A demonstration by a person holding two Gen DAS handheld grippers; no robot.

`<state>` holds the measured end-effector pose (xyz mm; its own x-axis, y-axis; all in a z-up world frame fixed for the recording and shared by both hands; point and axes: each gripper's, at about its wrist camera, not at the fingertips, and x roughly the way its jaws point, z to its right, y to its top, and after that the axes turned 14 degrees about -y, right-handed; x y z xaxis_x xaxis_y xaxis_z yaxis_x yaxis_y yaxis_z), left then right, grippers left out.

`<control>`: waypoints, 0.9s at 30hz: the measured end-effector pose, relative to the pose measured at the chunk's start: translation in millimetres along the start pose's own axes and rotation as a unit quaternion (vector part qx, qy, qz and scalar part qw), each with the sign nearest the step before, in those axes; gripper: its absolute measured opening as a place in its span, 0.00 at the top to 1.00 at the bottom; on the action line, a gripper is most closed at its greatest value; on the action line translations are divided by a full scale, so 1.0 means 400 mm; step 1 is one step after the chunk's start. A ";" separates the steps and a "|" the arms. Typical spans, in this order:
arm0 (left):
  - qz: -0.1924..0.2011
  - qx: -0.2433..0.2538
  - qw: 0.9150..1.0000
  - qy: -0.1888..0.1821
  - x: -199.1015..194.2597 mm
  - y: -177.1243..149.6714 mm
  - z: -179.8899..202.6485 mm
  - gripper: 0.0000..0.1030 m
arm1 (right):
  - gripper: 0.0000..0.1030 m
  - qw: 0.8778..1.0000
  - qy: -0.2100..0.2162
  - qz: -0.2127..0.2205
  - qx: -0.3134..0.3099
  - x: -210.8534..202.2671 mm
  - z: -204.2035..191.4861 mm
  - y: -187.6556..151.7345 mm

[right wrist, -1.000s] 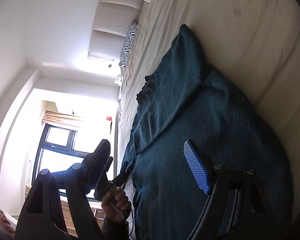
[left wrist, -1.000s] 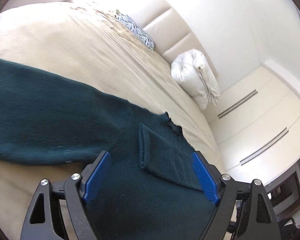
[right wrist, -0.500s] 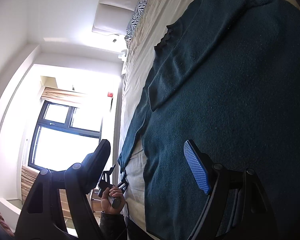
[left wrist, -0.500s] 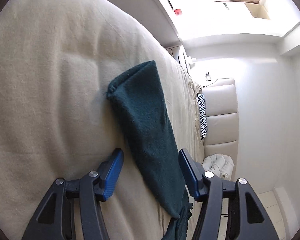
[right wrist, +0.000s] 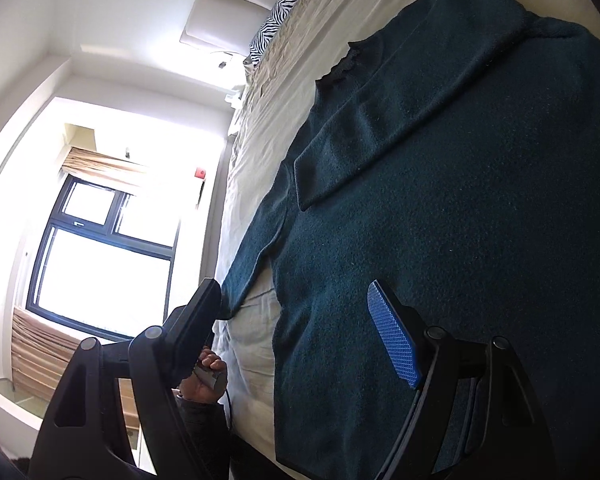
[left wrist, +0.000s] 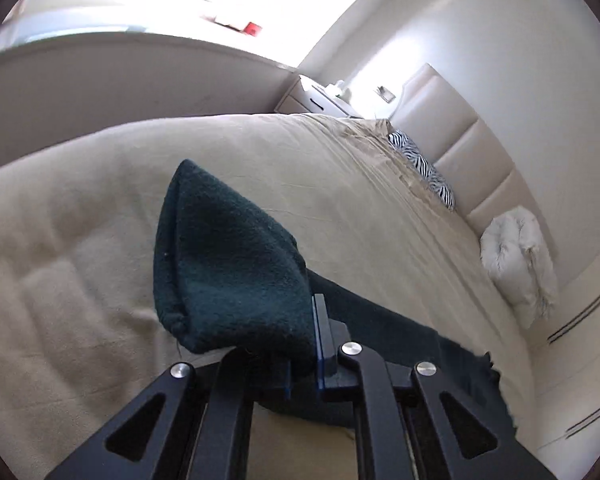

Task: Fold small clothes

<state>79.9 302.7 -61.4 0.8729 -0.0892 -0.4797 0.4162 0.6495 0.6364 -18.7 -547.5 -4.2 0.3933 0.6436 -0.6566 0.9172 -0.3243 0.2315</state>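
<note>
Left hand-held gripper (left wrist: 302, 368) has its blue-padded jaws closed narrow on the cuff end of a dark teal sweater's sleeve (left wrist: 228, 276), which bunches up in front of the camera and lifts clear of the beige bed (left wrist: 360, 208); the grip near the cuff looks chosen so the whole sleeve can be carried across the body in one sweep. The right hand-held gripper (right wrist: 296, 320) hangs with its jaws wide apart and nothing between them, just above the lower part of the sweater (right wrist: 440, 220), seemingly waiting to pin or take the hem. In the right wrist view the garment lies flat on the bed, its other sleeve already folded diagonally over the chest, so this is likely the matching second sleeve fold. A zebra-print pillow (left wrist: 420, 168) and a rolled white duvet (left wrist: 516, 256) sit well apart by the headboard (left wrist: 460, 120).
</note>
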 end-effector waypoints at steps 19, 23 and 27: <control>-0.124 0.516 0.844 0.080 0.161 -0.413 0.433 0.91 | 0.26 0.987 0.048 -0.153 -0.013 0.449 -0.224 0.092; -0.116 0.501 0.854 0.075 0.168 -0.395 0.440 0.91 | 0.29 0.982 0.053 -0.183 0.004 0.532 -0.237 0.083; -0.112 0.489 0.862 0.075 0.158 -0.384 0.434 0.90 | 0.54 0.977 0.038 -0.209 0.013 0.605 -0.240 0.061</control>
<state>115.6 66.4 -84.6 0.7299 0.0158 -0.6834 0.6502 -0.3246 0.6870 104.8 -333.0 -88.4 -0.0100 0.7724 -0.6350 0.9972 -0.0394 -0.0637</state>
